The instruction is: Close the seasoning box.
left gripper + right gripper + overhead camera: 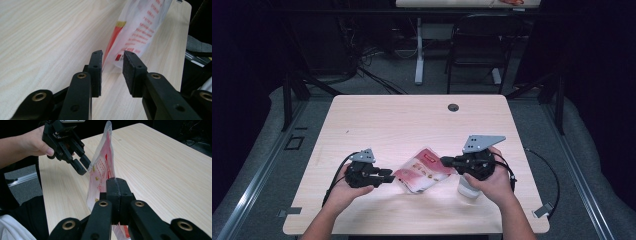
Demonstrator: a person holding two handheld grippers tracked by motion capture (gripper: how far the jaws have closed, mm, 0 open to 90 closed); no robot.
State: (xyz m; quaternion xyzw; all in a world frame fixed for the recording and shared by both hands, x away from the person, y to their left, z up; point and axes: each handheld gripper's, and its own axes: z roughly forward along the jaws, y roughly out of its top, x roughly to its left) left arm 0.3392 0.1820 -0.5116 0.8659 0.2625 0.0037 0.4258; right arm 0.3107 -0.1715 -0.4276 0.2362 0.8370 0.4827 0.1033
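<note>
1. Your right gripper [116, 181] rises from the bottom edge; its two black jaws are pressed together on the near edge of a thin clear plastic bag with red print [101, 170].
2. The bag stands on edge above the pale wood-grain table [160, 165], stretching away from your jaws toward the upper left.
3. Your left gripper [83, 165] sits at the bag's far end, held by a hand [35, 143] entering from the left.
4. Its jaws are parted, their tips just beside the bag's far edge; contact cannot be confirmed.
5. Dark floor lies beyond the table's left edge.
</note>
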